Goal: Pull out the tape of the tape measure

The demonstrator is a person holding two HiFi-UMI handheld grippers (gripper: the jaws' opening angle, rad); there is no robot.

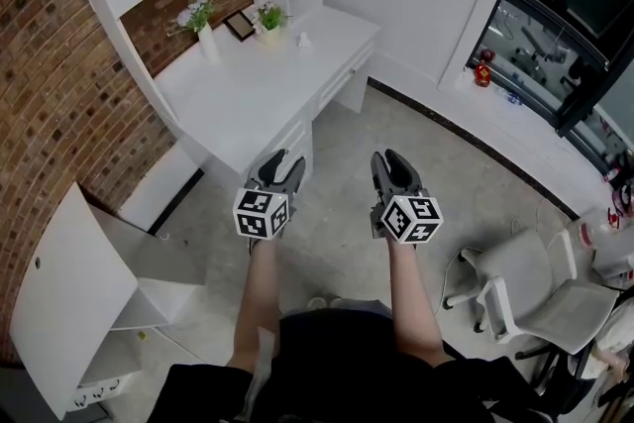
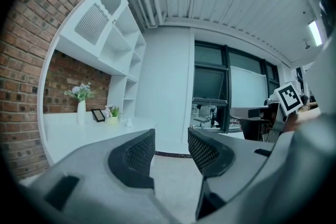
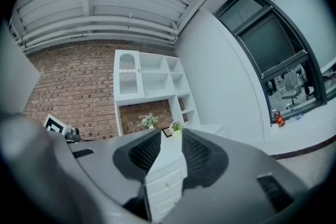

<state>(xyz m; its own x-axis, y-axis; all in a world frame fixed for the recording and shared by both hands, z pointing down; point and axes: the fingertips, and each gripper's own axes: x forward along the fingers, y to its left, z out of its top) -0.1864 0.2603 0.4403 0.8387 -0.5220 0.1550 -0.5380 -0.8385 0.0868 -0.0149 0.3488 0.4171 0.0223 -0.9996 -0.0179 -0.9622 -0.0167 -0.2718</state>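
Note:
No tape measure shows in any view. Two forearms hold both grippers out over the grey floor in front of a white desk (image 1: 248, 99). In the head view my left gripper (image 1: 280, 160) points toward the desk's front edge. My right gripper (image 1: 389, 159) is level with it, a little to the right. In the left gripper view the left gripper (image 2: 171, 148) stands open, and only floor and the far wall show through the gap. In the right gripper view the right gripper (image 3: 171, 150) is open too, a narrower gap with the desk drawers behind it. Neither holds anything.
On the desk's back stand a vase of flowers (image 1: 205, 37), a picture frame (image 1: 239, 25) and a small plant (image 1: 269, 18). A brick wall runs along the left. A white cabinet with an open door (image 1: 69, 297) is at lower left, a grey office chair (image 1: 540, 287) at lower right.

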